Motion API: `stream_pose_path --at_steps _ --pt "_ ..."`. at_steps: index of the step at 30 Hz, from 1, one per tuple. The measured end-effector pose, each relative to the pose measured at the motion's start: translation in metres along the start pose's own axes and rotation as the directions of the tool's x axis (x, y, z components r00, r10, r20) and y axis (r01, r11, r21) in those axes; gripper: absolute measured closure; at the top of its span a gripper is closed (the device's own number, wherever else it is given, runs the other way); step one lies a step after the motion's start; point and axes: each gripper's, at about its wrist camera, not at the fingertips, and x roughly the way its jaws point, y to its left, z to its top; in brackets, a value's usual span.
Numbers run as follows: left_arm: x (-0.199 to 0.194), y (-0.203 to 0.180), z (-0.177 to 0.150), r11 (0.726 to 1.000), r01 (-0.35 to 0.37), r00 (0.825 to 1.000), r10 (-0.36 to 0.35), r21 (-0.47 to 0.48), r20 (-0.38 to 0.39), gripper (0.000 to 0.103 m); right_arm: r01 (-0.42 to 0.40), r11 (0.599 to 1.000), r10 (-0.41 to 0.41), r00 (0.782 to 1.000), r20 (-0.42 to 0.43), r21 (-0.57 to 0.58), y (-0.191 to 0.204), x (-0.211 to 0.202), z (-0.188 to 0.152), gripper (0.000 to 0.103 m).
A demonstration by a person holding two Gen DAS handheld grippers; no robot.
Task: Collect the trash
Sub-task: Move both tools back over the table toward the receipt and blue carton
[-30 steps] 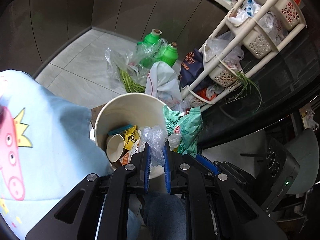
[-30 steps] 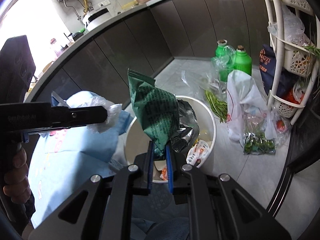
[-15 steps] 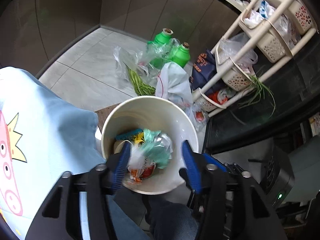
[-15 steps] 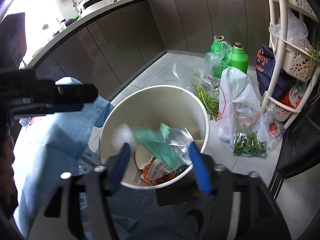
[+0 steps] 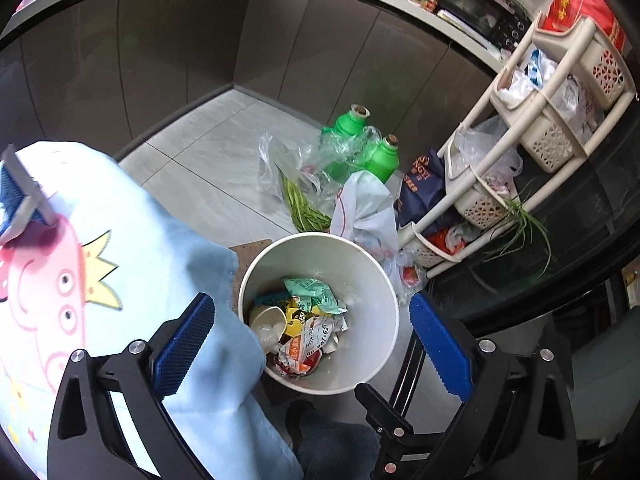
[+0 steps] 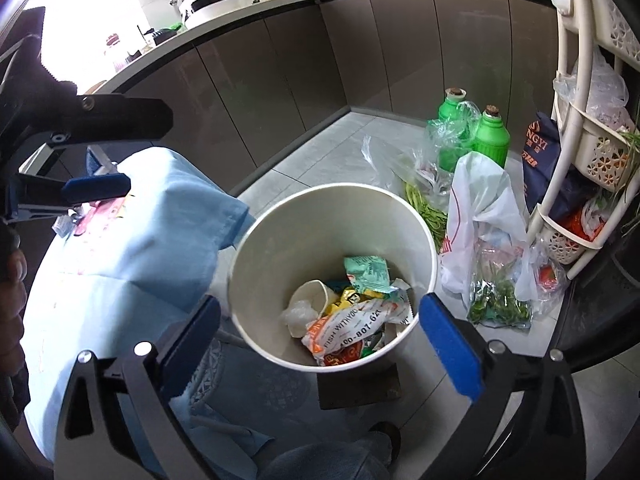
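Dropping is done on both sides, so read this as the release-and-clear step. Your left tongs (image 5: 312, 344) and right tongs (image 6: 320, 340) both stand spread wide w/ nothing between the pads; jaws have just been opening, and no wrapper hangs on either one.

Trash sits at the bottom of the white bin (image 6: 260, 248): green packet (image 6: 368, 272) toward 12 o'clock of the pile, paper cup (image 6: 312, 300) at 9, orange-and-white wrapper (image 6: 352, 328) at 6, clear plastic wad (image 6: 298, 314) tucked at the cup's mouth. All of it lies well below the rim, nothing draped over the edge.

To do this step well:
- Keep both tongs spread as you lift away, so no film re-catches on a pad.
- Check the blue pads for clinging plastic before you move on; they look bare from here.
- Pull out upward, not sideways. The bin rim is near both pairs of pads, and I judge a side swipe could tip it.
- Mind the light blue blanket (image 5: 120, 280) at 9 o'clock of the bin; in the left wrist view its edge overlaps the rim, and your left pad is right against it, so it could snag.

Next pick prob. comes off the bench under that blanket. Loose bags and green bottles (image 6: 492, 136) at 1–2 o'clock on the floor look like groceries, not trash, though I can't tell for sure.
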Motion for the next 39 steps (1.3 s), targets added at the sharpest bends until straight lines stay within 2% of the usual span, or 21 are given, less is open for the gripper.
stream_pose_path --at_steps 5,9,17,23,28,33,39 --pt "-0.033 0.005 -0.006 0.999 -0.015 0.999 0.016 -0.029 0.050 0.009 -0.022 1.000 0.022 1.000 0.007 0.001 0.014 -0.017 0.006 0.004" --pt "-0.068 0.015 -0.012 0.997 -0.051 0.994 0.056 -0.051 0.095 0.009 -0.048 0.999 0.048 0.999 0.022 -0.018 0.031 -0.031 0.011 0.004" --pt "-0.135 0.056 -0.034 0.982 -0.123 0.977 0.145 -0.146 0.155 0.009 -0.113 0.986 0.119 0.992 0.043 -0.126 0.089 -0.058 0.022 0.004" --pt "-0.180 0.108 -0.060 0.954 -0.191 0.957 0.234 -0.230 0.174 0.009 -0.170 0.959 0.183 0.983 0.035 -0.225 0.140 -0.067 0.030 0.004" --pt "-0.202 0.161 -0.078 0.920 -0.254 0.938 0.310 -0.299 0.155 0.009 -0.212 0.933 0.226 0.974 0.018 -0.290 0.181 -0.064 0.039 0.004" --pt "-0.216 0.212 -0.083 0.887 -0.292 0.924 0.358 -0.357 0.135 0.009 -0.262 0.911 0.275 0.961 -0.005 -0.317 0.215 -0.052 0.059 0.004" --pt "-0.210 0.269 -0.071 0.858 -0.318 0.915 0.390 -0.404 0.107 0.009 -0.277 0.890 0.281 0.959 -0.043 -0.362 0.245 -0.019 0.088 0.004"
